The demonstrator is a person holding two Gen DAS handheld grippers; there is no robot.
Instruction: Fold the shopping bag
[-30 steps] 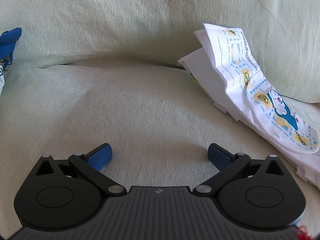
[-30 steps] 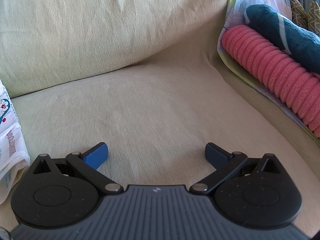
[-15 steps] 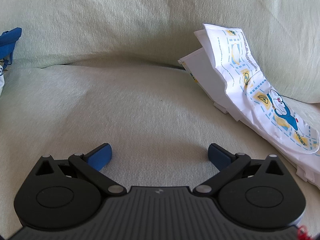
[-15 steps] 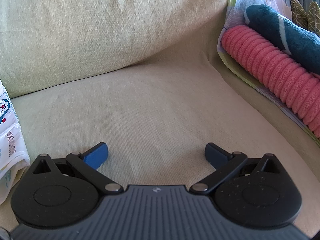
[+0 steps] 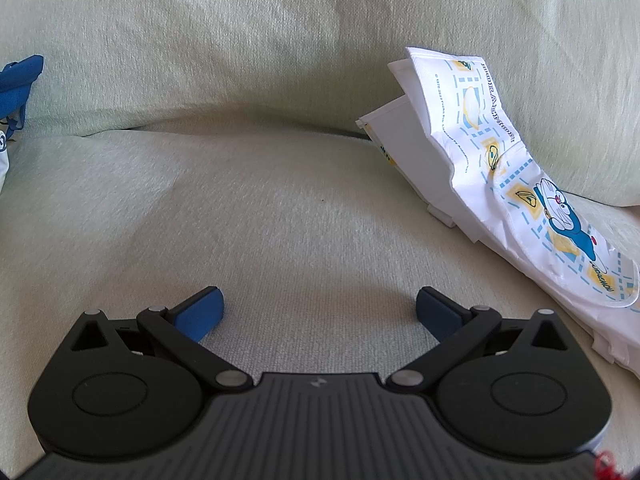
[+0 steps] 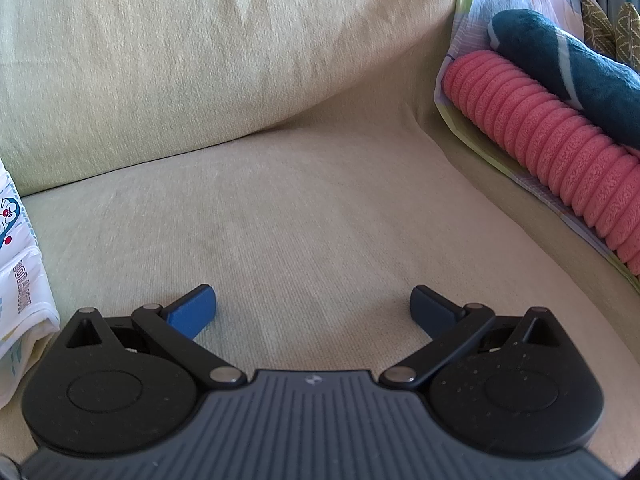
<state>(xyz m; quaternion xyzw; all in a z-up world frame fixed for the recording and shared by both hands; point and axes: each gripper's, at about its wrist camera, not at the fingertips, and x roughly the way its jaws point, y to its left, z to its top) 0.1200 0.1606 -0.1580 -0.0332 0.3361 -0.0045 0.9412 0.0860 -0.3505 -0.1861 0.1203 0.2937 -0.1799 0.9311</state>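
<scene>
Left gripper (image 5: 319, 307): its two blue fingers stand wide apart and hold nothing; it points over bare sofa seat (image 5: 256, 216).
Right gripper (image 6: 312, 306): spread wide as well, empty, also over bare seat.
Shopping bag (image 5: 496, 184): white, with a blue cartoon print; it lies ahead and to the right of the left gripper, and it shows only at the far left edge of the right wrist view (image 6: 20, 264), so it sits between the two grippers.
Long axis: from the back cushion (image 5: 280, 40) down toward the near right; the far end leans up on the cushion.
Nearer gripper: I judge the right one, whose left finger is just beside the bag's near end.
Fold state: partly flattened and creased, not yet a neat fold, as I judge it.
Containers: a thin bag beside the sofa (image 6: 472, 12), far right of the right gripper, holds a pink ribbed roll (image 6: 560, 144) and a dark teal soft item (image 6: 568, 64).
Far left of the left gripper: a blue strap or cloth (image 5: 18, 88), only partly seen.
</scene>
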